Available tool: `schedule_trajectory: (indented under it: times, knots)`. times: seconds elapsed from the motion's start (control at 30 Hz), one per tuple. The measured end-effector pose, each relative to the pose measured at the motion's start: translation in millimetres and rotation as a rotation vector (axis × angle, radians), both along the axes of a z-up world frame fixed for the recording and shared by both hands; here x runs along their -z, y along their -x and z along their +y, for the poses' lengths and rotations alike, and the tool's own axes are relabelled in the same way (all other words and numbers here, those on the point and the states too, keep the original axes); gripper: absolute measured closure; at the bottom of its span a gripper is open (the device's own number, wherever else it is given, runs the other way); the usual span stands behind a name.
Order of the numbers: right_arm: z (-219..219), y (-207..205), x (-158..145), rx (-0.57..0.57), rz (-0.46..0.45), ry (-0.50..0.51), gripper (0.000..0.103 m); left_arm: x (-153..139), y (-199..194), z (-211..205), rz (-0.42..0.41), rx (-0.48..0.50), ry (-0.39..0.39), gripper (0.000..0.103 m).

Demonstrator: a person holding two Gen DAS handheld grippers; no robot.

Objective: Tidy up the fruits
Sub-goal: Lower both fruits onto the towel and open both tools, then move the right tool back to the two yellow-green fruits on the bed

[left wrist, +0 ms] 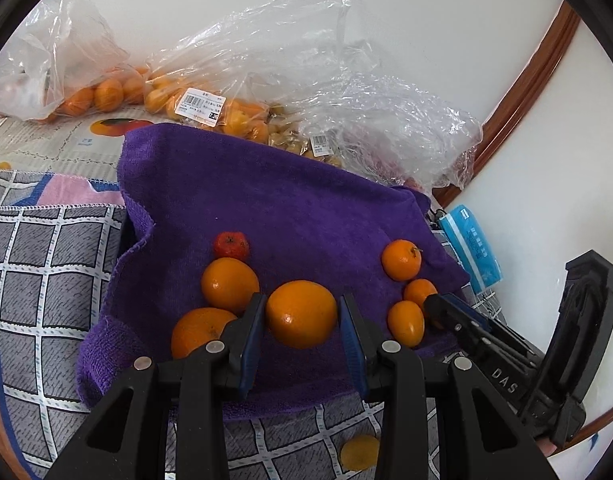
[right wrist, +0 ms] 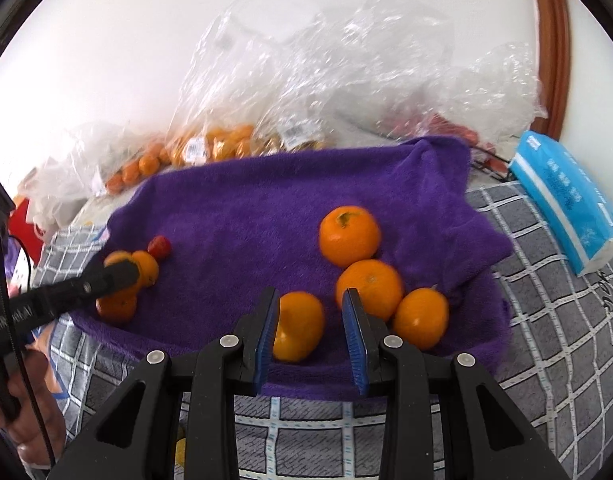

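A purple towel [left wrist: 290,208] carries two groups of small oranges. My left gripper [left wrist: 300,300] is shut on one orange [left wrist: 301,314], with both blue pads against its sides. Two more oranges [left wrist: 230,284] and a small red fruit [left wrist: 231,246] lie just to its left. In the right wrist view my right gripper [right wrist: 310,296] stands open over another orange [right wrist: 298,326]. That fruit touches the left pad and leaves a gap to the right pad. Three oranges [right wrist: 370,290] sit close to its right. Each gripper shows in the other's view: the right gripper [left wrist: 438,302] and the left gripper [right wrist: 122,274].
Clear plastic bags [left wrist: 234,80] of oranges and other fruit line the wall behind the towel. A blue tissue pack [right wrist: 566,196] lies at the right on the checked cloth [right wrist: 546,320]. A yellow fruit [left wrist: 360,452] sits on the cloth near the front. A person's hand [right wrist: 26,420] holds the left gripper.
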State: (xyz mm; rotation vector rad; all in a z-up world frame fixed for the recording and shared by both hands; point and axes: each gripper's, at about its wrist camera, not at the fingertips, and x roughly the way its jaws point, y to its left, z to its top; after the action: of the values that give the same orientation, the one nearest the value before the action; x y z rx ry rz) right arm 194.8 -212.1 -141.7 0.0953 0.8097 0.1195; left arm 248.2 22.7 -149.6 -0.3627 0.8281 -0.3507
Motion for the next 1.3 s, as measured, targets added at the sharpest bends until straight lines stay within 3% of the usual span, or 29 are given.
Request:
schedule_trajectory:
  times: [0.27,0.43,0.57,0.87,0.93,1.0,1.3]
  knots:
    - [-5.4,-0.7,-0.9,0.023,-0.017,-0.017,0.070,-0.5,3.8,-10.1,-0.029,-0.014,-0.060,0.068]
    - [-7.0,2.2,-3.4,0.027,-0.038,-0.020,0.070,-1.1,7.6,-21.3,-0.072,-0.033,-0.172,0.068]
    - [-10.9,1.0,-3.2,0.044,-0.034,-0.022,0.070,-0.8,8.0,-24.5,-0.081,-0.027,-0.194,0.068]
    - [-17.8,1.1,-1.4,0.074,-0.036,-0.026,0.070,-3.4,9.7,-23.9,-0.102,-0.030,-0.194,0.068]
    - [-18.0,1.5,-0.7,0.077,-0.038,-0.025,0.069,-8.2,12.8,-23.5,-0.121,-0.027,-0.188,0.065]
    - [-17.9,1.9,-0.3,0.077,-0.040,-0.026,0.067,-13.5,16.7,-23.0,-0.140,-0.027,-0.180,0.056]
    - [-14.7,11.6,-14.9,0.107,-0.058,-0.045,0.065,-49.4,38.6,-14.5,-0.268,-0.091,-0.182,0.054]
